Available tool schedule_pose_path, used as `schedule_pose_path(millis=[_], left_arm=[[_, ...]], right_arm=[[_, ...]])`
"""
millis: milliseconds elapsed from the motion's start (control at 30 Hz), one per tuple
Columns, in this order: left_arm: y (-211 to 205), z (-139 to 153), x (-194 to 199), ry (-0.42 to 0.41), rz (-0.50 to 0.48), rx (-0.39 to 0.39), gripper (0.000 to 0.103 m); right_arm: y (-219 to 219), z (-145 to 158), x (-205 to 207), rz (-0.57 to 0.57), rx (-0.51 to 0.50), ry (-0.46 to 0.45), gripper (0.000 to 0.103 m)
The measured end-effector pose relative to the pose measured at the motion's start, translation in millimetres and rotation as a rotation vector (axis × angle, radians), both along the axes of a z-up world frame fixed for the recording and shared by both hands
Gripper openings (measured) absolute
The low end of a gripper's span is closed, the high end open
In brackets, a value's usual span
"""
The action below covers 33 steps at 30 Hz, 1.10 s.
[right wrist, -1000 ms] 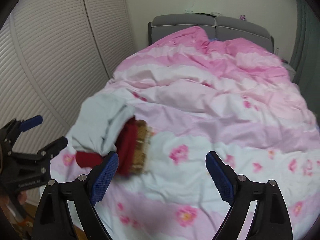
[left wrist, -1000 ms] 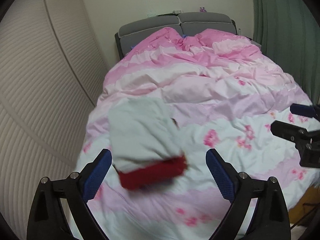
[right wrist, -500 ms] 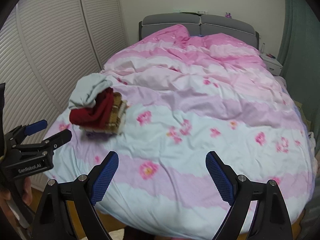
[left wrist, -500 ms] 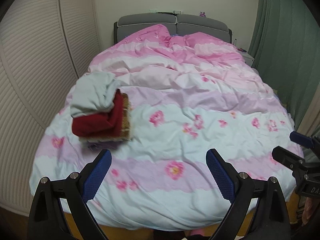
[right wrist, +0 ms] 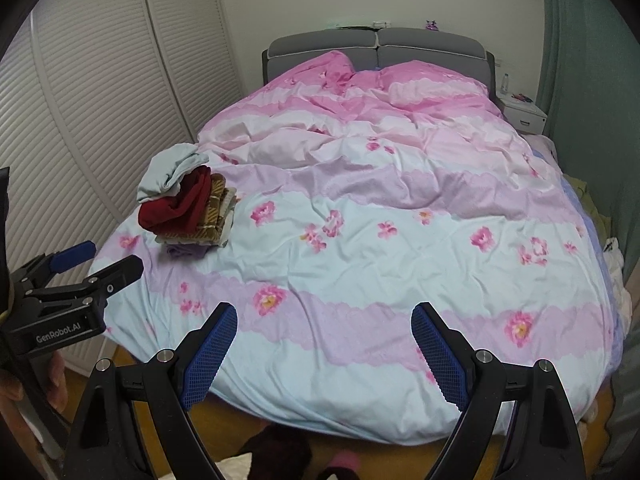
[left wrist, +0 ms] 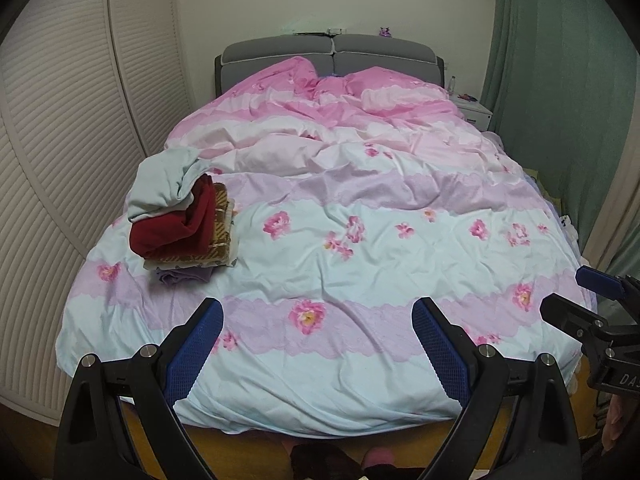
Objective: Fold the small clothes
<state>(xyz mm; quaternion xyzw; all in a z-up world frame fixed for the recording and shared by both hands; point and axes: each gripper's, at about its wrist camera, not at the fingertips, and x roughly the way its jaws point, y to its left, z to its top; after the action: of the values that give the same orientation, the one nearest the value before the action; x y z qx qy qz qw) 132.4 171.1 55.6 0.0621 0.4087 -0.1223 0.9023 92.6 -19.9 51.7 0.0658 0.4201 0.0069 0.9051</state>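
Your left gripper stood wide with nothing between its blue pads, and your right gripper was just as wide and empty. Both hung over the foot edge of the bed, clear of the quilt. The pile of folded clothes sat near the bed's left edge, a pale garment slumped on top of the red one.

Left tool wide open, right tool likewise — both empty
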Motion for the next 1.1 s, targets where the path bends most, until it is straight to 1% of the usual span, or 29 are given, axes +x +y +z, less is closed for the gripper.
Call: schedule_pose_path(millis=[333, 433, 533, 833, 1100], left_arm=[[-11, 10, -21, -0.022, -0.009, -0.018, 0.097], [-13, 13, -23, -0.031, -0.008, -0.026, 0.103], [-13, 18, -27, -0.055, 0.002, -0.035, 0.103], [-21, 22, -33, -0.081, -0.006, -0.012, 0.103], [-22, 20, -31, -0.061, -0.003, -0.02, 0.103]], right_arm=[[-15, 9, -25, -0.014, -0.002, -0.031, 0.09], [-17, 11, -28, -0.016, -0.001, -0.038, 0.09], [-20, 13, -31, -0.017, -0.003, -0.044, 0.09], [-24, 14, -32, -0.017, -0.006, -0.046, 0.09], [-26, 16, -34, -0.024, -0.004, -0.049, 0.09]])
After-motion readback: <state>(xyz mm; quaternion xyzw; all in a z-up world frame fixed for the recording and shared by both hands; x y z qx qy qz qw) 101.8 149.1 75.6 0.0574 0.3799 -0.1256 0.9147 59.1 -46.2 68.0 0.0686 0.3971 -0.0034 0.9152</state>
